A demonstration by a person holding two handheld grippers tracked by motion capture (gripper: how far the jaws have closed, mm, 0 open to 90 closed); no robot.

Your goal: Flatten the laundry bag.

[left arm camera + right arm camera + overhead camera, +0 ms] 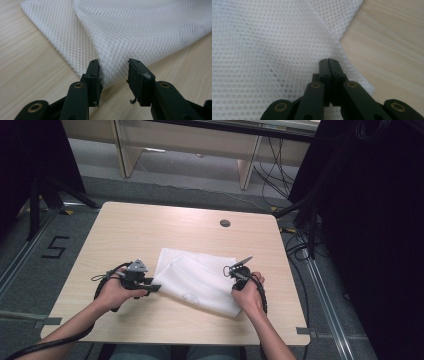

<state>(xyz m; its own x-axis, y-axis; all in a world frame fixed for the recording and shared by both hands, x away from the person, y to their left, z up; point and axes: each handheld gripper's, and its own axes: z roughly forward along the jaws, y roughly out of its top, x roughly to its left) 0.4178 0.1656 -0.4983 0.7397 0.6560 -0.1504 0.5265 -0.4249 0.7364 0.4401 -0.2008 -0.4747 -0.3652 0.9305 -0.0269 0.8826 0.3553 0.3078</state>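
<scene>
Floor marking "5" (55, 247) beside table (150, 222); left hand-held gripper (113, 71) wide astride mesh cloth (140, 30) corner; right hand-held gripper (328, 62) pinched closed over mesh.

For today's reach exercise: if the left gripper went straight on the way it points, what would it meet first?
The left gripper would probably meet the mesh cloth first: a folded corner already lies between its open jaws. How close the pads are is unclear.
</scene>
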